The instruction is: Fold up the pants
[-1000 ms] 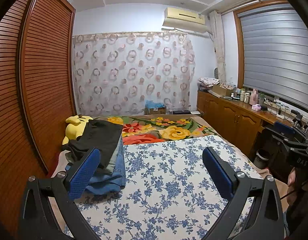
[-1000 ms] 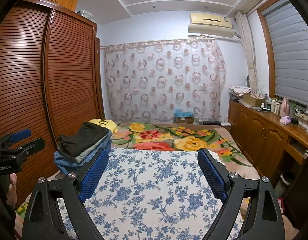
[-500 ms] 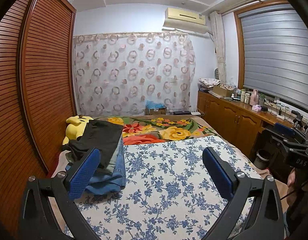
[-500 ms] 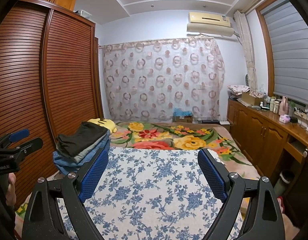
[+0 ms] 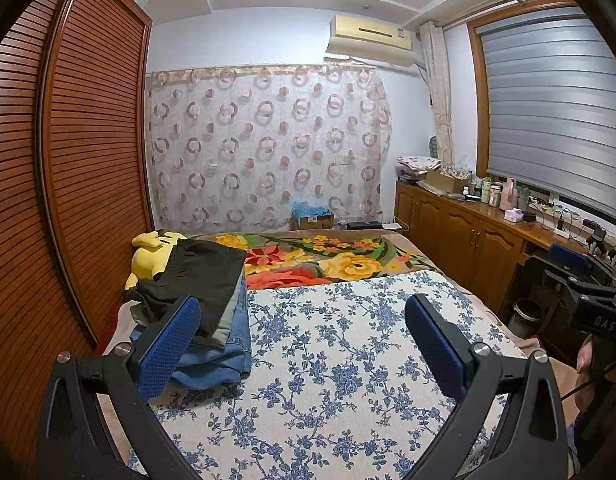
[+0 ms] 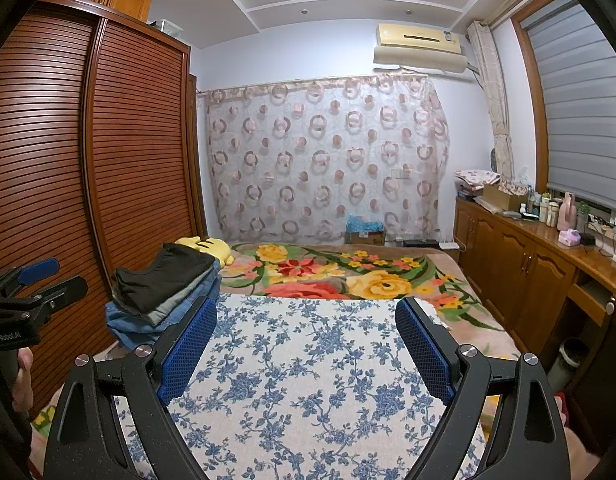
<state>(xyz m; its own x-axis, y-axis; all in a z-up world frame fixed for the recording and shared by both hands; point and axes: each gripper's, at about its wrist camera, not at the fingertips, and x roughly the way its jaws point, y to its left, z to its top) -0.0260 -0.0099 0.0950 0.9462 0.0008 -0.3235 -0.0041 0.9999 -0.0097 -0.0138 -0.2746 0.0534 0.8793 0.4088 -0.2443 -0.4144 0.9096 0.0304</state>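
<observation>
Your right gripper (image 6: 306,334), black-framed with blue textured pads, hangs with its jaws spread wide and empty above the white cloth with blue flowers (image 6: 308,376). At ten o'clock from it sits a stack of folded pants (image 6: 164,294), black on top, grey then blue denim beneath. At nine o'clock, your left gripper (image 6: 32,288) shows at the frame's edge.

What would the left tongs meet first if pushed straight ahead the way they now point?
Probably the blue-flowered sheet on the bed; the left tongs are open and empty, the stack of pants lying off to their left. Depth is unclear.
</observation>
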